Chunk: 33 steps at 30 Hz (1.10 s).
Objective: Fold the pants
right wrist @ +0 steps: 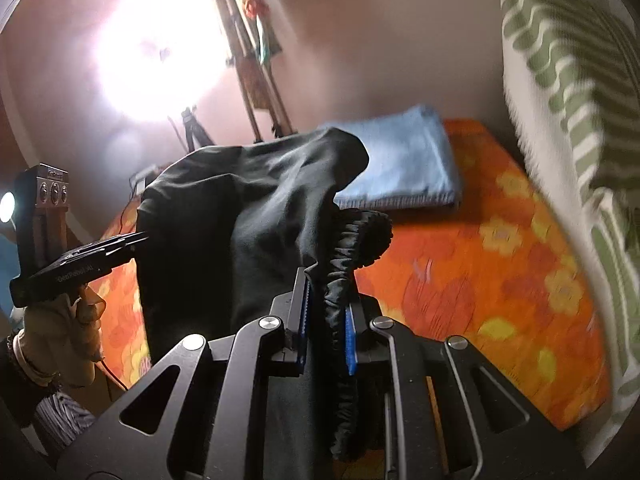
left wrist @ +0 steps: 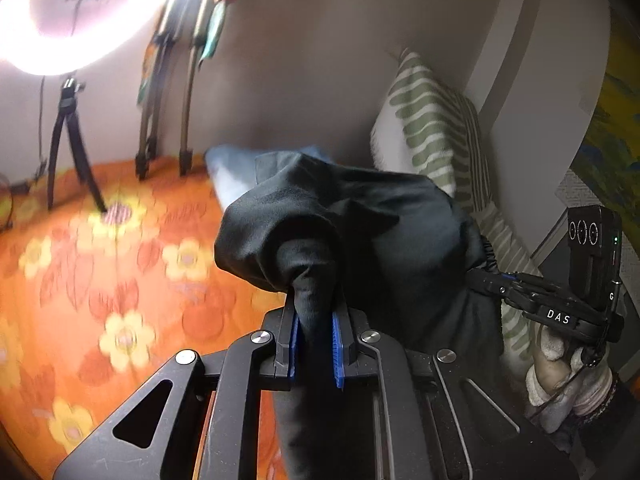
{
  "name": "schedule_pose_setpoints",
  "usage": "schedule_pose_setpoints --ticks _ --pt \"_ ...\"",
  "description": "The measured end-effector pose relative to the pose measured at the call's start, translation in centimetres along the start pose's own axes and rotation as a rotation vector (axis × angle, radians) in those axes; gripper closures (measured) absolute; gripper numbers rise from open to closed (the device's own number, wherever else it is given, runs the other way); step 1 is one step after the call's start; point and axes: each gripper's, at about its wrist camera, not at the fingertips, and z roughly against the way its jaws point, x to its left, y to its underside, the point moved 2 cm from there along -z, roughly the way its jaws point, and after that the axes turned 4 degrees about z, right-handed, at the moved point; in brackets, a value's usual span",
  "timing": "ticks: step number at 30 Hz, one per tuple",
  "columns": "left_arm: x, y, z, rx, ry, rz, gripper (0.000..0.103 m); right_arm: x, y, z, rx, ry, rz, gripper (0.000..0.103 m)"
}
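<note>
In the left wrist view, the left gripper (left wrist: pixel 315 332) is clamped on a bunched fold of the black fabric pants (left wrist: pixel 360 216), lifted above the orange flowered bed cover (left wrist: pixel 100 264). In the right wrist view, the right gripper (right wrist: pixel 326 320) pinches the pants' gathered elastic waistband (right wrist: pixel 348 256); a folded light-blue towel (right wrist: pixel 404 160) lies behind.

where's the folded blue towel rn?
The folded blue towel lies on the orange floral bedspread at the far wall, behind the black pants held up by both tongs, left of the green-striped pillow.
</note>
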Motion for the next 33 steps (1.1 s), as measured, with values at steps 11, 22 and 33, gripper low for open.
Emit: schedule_pose_setpoints --ticks 11,22,33 --pt "0.2 -8.6 -4.8 -0.037 0.011 -0.035 0.092 -2.8 -9.0 -1.7 -0.073 0.052 0.031 0.089" --pt "3.3 -15.6 -13.1 -0.042 -0.005 -0.043 0.092 -8.7 -17.6 -11.0 -0.042 0.069 0.044 0.089" --pt "6.2 -17.0 -21.6 -0.010 -0.107 -0.072 0.092 -14.0 -19.1 -22.5 0.043 0.085 0.007 0.089"
